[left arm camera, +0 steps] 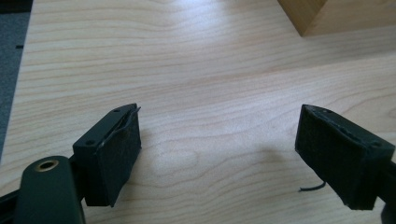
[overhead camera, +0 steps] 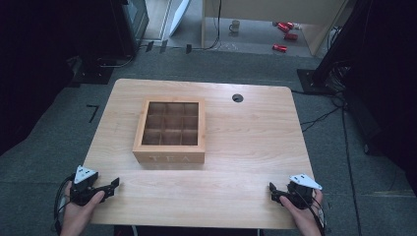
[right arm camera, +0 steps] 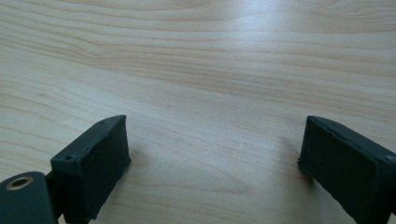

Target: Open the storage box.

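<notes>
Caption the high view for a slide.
Wooden tea box centered on the table; left gripper and right gripper open at the near edge.

High view dim, soft, slightly blurred; room corners fall to near black, desk [overhead camera: 246, 147] is brightest area, floor beyond it lit from far side. Box [overhead camera: 169, 130] casts faint shadow on its near side. Left gripper view: pale glare on wood ahead of left tool [left arm camera: 219, 154], soft shadows under both pads. Right gripper view: bluish sheen far ahead of right tool [right arm camera: 215, 168], pads near-black, detail lost, slightly soft.
</notes>
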